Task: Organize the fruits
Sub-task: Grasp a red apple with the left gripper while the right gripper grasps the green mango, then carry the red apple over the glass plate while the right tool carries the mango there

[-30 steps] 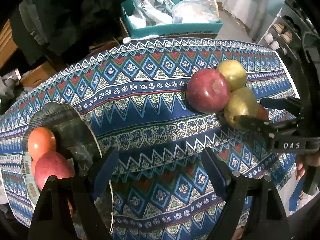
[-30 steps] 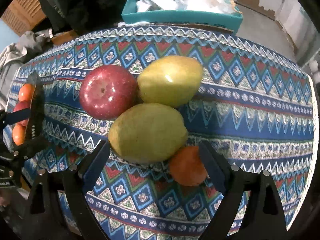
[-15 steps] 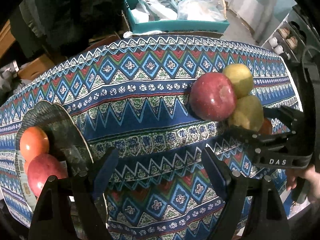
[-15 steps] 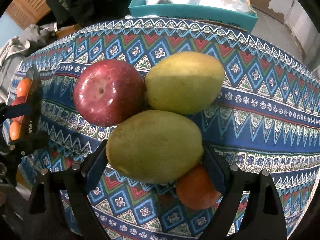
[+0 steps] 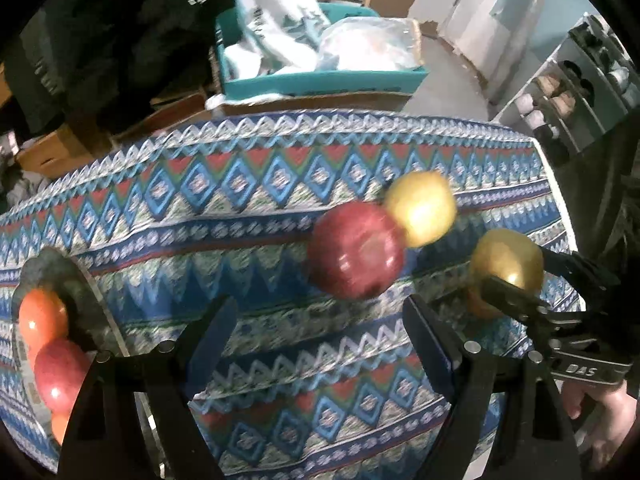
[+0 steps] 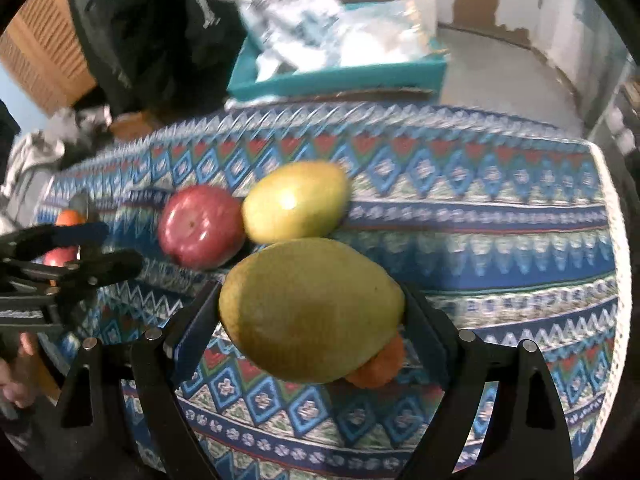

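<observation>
My right gripper (image 6: 312,312) is shut on a yellow-green mango (image 6: 310,308) and holds it above the patterned cloth; it also shows in the left wrist view (image 5: 506,264). A second mango (image 6: 294,202) and a red apple (image 6: 198,226) lie together on the cloth. A small orange (image 6: 378,366) lies under the held mango. My left gripper (image 5: 316,332) is open and empty over the cloth, near the red apple (image 5: 358,250). A dark plate (image 5: 60,276) at the left holds an orange (image 5: 42,320) and a red apple (image 5: 60,376).
A teal box (image 5: 320,76) with plastic bags stands beyond the table's far edge. Cardboard boxes and dark clothing are at the back left. A shoe rack (image 5: 576,84) stands at the right. The cloth's right edge (image 6: 612,240) drops off.
My right gripper has closed on the near mango and lifted it off the cloth, away from the apple and the other mango. My left gripper has moved a little forward.
</observation>
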Tool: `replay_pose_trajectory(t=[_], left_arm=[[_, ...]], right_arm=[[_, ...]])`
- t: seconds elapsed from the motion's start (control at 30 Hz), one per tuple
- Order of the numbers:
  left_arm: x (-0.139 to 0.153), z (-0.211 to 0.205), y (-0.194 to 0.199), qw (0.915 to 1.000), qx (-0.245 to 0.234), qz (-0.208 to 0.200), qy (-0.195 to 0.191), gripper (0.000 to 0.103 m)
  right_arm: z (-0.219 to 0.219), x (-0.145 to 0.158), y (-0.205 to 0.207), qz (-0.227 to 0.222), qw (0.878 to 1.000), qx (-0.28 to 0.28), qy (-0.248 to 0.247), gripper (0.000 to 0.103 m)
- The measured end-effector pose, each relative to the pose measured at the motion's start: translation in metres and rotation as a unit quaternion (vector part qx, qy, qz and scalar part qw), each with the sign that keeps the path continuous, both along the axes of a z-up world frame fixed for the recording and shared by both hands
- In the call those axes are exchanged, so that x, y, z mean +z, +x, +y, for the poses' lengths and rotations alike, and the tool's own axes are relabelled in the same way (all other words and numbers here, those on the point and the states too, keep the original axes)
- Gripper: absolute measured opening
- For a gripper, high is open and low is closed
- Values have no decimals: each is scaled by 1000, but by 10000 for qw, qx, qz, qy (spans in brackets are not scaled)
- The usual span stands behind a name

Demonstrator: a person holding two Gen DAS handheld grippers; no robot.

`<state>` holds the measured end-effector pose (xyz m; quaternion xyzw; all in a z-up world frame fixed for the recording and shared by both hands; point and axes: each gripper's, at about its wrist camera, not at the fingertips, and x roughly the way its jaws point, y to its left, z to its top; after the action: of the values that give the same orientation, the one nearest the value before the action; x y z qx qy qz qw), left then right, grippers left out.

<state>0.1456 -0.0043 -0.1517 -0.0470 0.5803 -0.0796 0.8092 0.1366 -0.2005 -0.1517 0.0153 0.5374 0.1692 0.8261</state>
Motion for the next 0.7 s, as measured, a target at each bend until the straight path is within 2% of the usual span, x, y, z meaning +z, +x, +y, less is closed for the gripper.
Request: replay_pose_trajectory(t=[0.27,0.7], left_arm=[[-17,-32,20,9993,-260,51,274,86],[-60,-59,38,9955,-495,324,736,87]], right_arm=[[-40,11,-2,-109,9993,-347,19,87],[-56,1,0,-8,9990,-438,43,87]])
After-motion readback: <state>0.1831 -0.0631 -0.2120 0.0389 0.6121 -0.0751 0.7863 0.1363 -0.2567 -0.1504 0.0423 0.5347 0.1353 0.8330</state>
